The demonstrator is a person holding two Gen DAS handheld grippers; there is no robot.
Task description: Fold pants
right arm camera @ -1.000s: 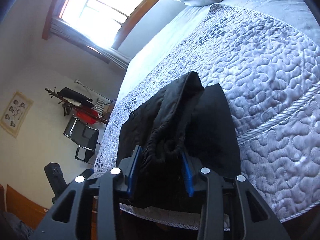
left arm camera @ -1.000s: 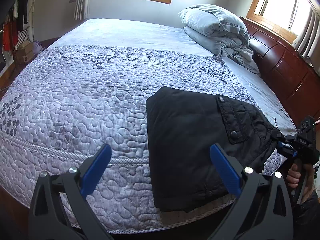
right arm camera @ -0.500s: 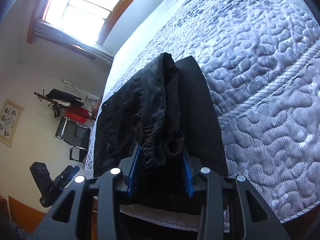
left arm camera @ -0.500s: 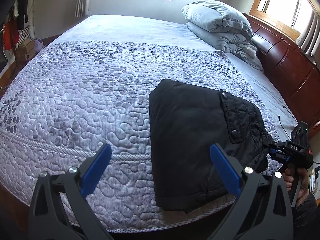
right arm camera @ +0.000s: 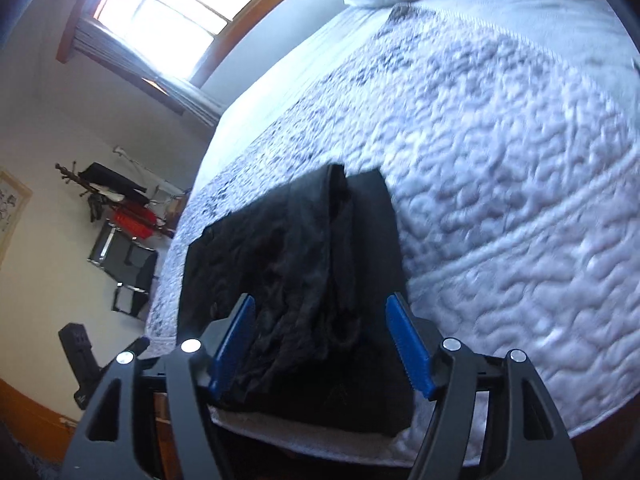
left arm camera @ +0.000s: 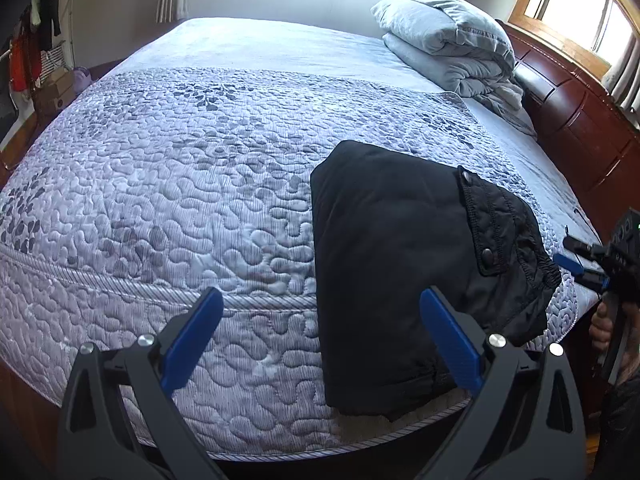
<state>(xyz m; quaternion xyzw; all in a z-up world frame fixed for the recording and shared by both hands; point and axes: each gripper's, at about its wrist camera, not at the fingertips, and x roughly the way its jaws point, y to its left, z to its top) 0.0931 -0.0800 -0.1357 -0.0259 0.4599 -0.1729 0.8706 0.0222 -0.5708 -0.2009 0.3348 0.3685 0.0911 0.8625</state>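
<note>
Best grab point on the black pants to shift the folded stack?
Grip the black pants at the bunched waistband edge, coming level from the bed's right side: it's the thickest raised lip and overhangs toward the right tongs, now opening around it.

Black pants (left arm camera: 392, 264) matt woven cloth w/ glossy snap buttons (left arm camera: 487, 255), bedspread (left arm camera: 180, 208) quilted fabric w/ slight sheen, headboard (left arm camera: 576, 120) polished dark wood, gripper pads (left arm camera: 448, 332) ribbed blue plastic, gripper frames matt black plastic w/ shiny metal screws.
</note>
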